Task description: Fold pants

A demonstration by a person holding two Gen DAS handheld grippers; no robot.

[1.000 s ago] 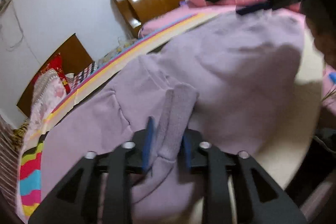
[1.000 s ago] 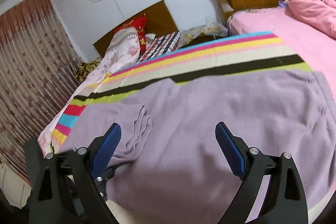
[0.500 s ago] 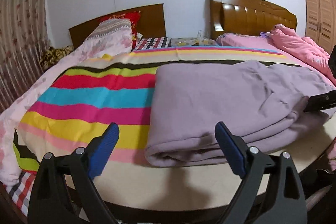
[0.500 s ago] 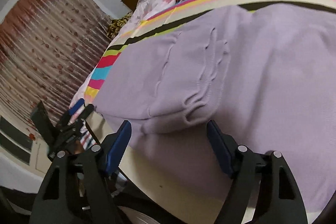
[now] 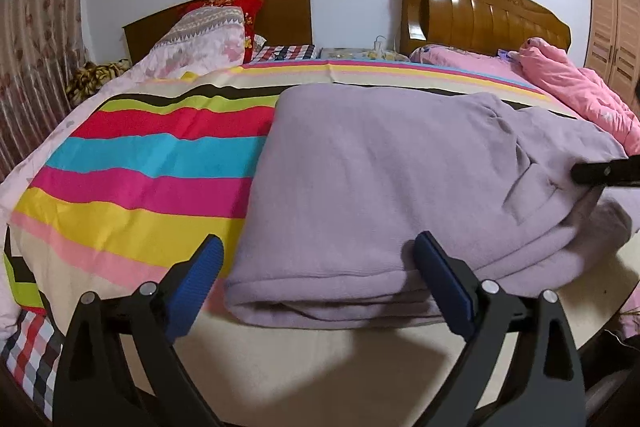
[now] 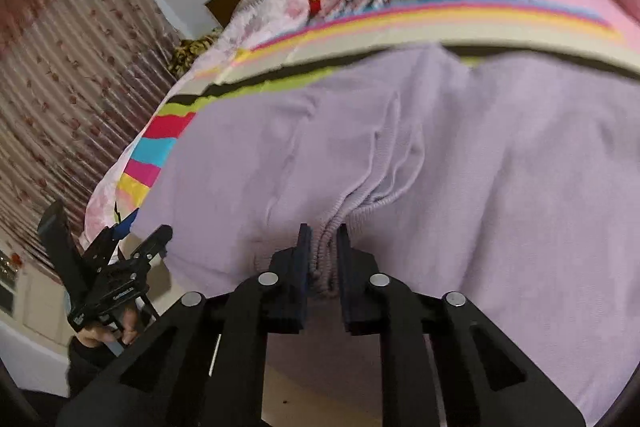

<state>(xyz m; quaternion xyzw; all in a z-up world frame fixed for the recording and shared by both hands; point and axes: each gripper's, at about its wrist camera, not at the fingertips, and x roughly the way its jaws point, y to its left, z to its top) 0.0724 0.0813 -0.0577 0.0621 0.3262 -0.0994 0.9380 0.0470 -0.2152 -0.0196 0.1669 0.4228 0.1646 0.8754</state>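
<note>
Folding cleanly calls for the left gripper point(image 5: 316, 283), its blue pads spread wide and empty just before the doubled near edge, to pin that edge while the right gripper point(image 6: 322, 259), clamped on a ribbed bunch of hem, carries it over evenly. Lilac pants point(image 5: 400, 187), soft fleecy knit, lie layered on the striped bedspread point(image 5: 140, 163).

The right claw point(image 6: 323, 259), spread wide half a second ago, has closed on the ribbed edge of the pants point(image 6: 440, 167). The left claw point(image 5: 316, 291), which gripped that fabric a second ago, now stands open.
</note>
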